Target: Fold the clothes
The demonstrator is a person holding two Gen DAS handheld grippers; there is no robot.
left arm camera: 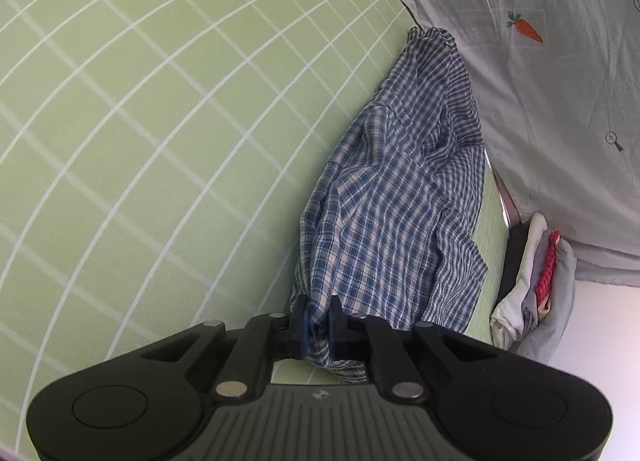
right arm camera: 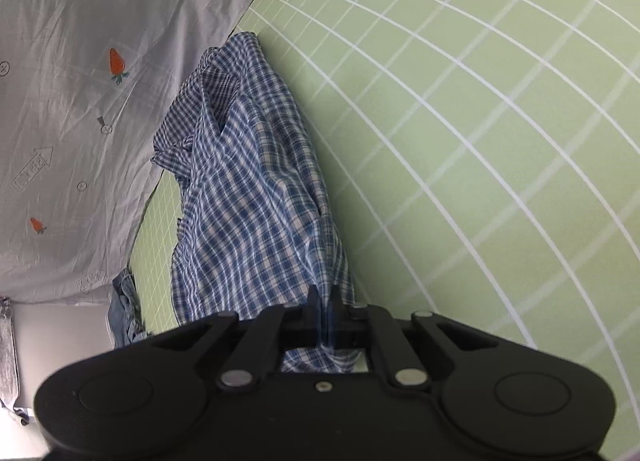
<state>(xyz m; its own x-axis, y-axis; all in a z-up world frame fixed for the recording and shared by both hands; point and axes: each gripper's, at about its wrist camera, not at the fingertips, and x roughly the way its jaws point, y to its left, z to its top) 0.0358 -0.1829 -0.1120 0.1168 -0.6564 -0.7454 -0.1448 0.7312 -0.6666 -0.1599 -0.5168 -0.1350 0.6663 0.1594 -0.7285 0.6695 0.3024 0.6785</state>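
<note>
A blue and white checked shirt (left arm camera: 400, 189) lies crumpled in a long ridge on the green grid mat (left arm camera: 160, 121). My left gripper (left arm camera: 318, 321) is shut on the shirt's near edge, with bunched cloth pinched between its black fingers. In the right wrist view the same shirt (right arm camera: 248, 197) stretches away over the mat (right arm camera: 480, 141), its collar end far from me. There my right gripper (right arm camera: 325, 309) is shut on another part of the near edge, with fabric caught between the fingers and hanging below them.
A grey sheet with carrot prints (left arm camera: 540, 81) hangs beside the mat's edge, also seen in the right wrist view (right arm camera: 80, 101). A stack of folded clothes (left arm camera: 536, 285) sits off the mat's corner. A crumpled denim piece (right arm camera: 126, 313) lies at the mat's edge.
</note>
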